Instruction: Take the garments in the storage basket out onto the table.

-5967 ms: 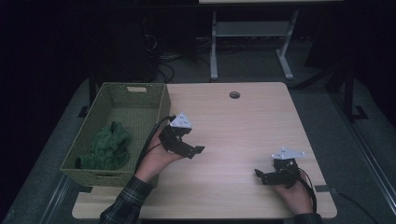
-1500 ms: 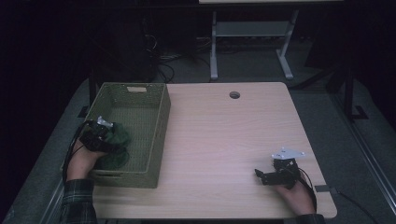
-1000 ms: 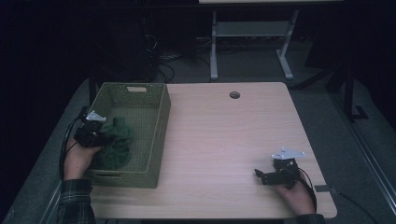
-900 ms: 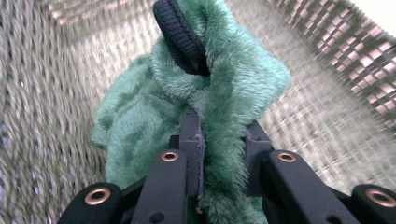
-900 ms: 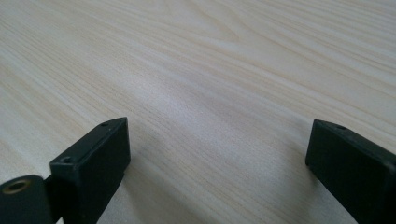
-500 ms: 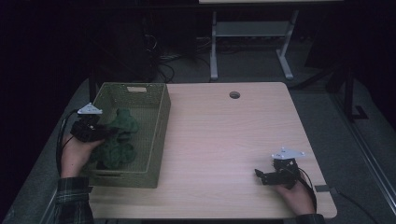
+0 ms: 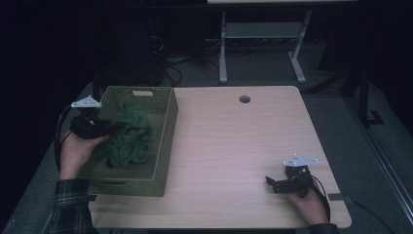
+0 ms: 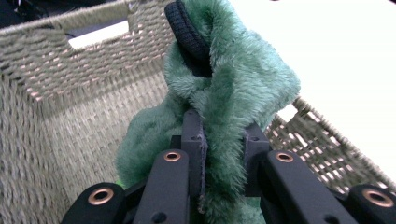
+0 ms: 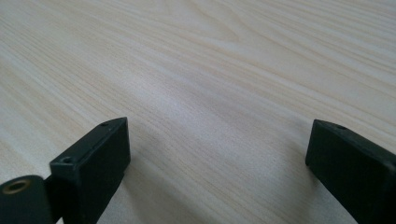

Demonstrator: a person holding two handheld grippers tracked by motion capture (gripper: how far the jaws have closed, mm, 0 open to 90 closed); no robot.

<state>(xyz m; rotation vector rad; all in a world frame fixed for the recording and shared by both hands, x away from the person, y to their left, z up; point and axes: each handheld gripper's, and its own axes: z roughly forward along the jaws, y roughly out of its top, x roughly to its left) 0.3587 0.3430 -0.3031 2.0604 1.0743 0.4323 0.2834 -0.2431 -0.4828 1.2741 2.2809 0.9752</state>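
Note:
A green fluffy cloth [image 7: 130, 139] with a black ribbed edge [image 8: 187, 32] hangs part-lifted inside the woven basket [image 7: 167, 139] at the table's left. My left gripper [image 7: 106, 129] reaches in over the basket's left wall and is shut on the cloth. In the left gripper view its jaws pinch a fold of the cloth [image 8: 233, 88] at my left gripper [image 8: 223, 137]. My right gripper [image 7: 271, 183] rests low on the table near the front right corner. There my right gripper [image 9: 217, 149] stands open with bare wood between its jaws.
The basket wall [image 8: 56, 70] with its handle slot rises right behind the cloth. The light wooden tabletop [image 7: 234, 146] has a cable hole [image 7: 244, 99] at the far middle. A metal stand [image 7: 263, 44] is on the dark floor beyond the table.
My left gripper has risen and shifted toward the basket's far end, pulling the green cloth up with it. The right gripper has stayed in place.

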